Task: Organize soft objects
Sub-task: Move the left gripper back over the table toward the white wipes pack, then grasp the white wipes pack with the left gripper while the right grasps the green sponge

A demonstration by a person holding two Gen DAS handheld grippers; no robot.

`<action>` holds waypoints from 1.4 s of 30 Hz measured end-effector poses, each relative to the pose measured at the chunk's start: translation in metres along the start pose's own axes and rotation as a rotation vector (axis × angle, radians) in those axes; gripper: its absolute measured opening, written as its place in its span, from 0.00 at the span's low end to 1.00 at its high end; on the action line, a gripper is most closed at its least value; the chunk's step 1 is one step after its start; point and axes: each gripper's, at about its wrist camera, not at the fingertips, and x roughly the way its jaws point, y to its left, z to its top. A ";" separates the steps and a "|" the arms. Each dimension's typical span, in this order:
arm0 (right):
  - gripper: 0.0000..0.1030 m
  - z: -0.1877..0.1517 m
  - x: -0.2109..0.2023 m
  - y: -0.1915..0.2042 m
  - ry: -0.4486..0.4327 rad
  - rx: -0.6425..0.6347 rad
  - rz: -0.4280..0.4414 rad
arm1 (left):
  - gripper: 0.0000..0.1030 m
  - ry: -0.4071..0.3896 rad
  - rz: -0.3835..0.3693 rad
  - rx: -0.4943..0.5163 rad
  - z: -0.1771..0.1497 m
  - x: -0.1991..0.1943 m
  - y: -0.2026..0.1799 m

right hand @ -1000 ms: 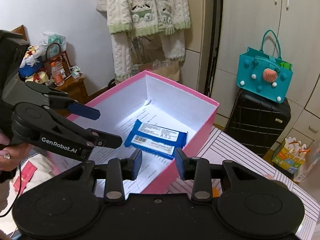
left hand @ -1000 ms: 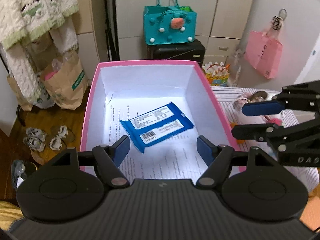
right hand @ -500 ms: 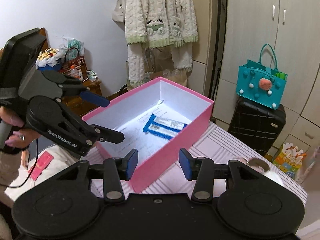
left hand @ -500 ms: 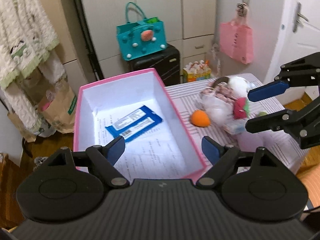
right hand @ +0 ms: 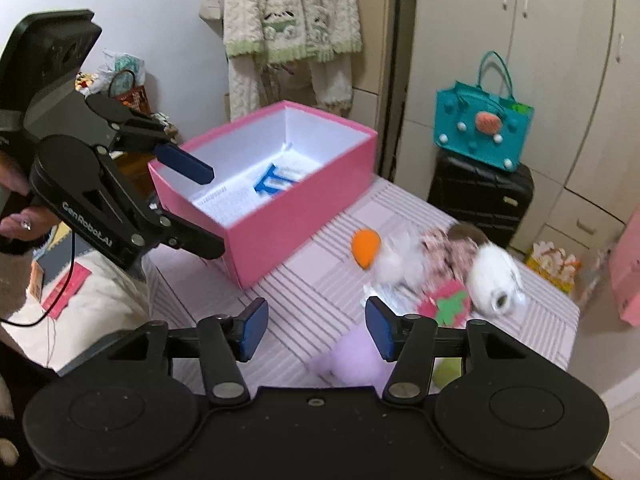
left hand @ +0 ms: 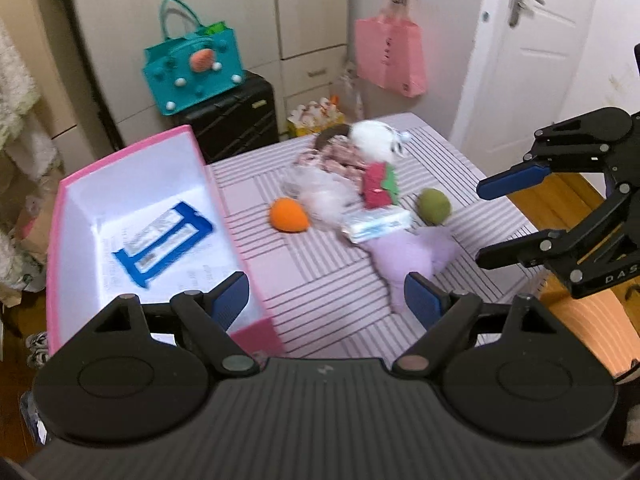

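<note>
A pink box stands on the left of a striped table and holds a blue packet. A pile of soft things lies right of it: an orange toy, a white plush, a red and green toy, a green ball, a tissue pack and a purple plush. My left gripper is open and empty over the box's near corner. My right gripper is open and empty near the purple plush.
A teal bag sits on a black suitcase behind the table. A pink bag hangs by a white door. Knitted clothes hang on the wall behind the box.
Both grippers have swung right, away from the box and toward the pile of soft things. The right gripper has opened wider. The packet stays in the box.
</note>
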 end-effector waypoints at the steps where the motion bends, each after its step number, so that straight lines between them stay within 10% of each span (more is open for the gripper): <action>1: 0.61 -0.006 -0.001 -0.002 0.004 0.002 -0.006 | 0.82 0.007 -0.008 0.005 0.001 0.004 -0.005; 20: 0.62 -0.085 0.022 -0.084 0.006 0.217 -0.044 | 0.86 0.034 -0.057 -0.101 0.013 0.101 -0.049; 42: 0.62 -0.133 0.087 -0.115 -0.250 0.309 -0.193 | 0.95 -0.206 0.088 -0.157 0.001 0.171 -0.074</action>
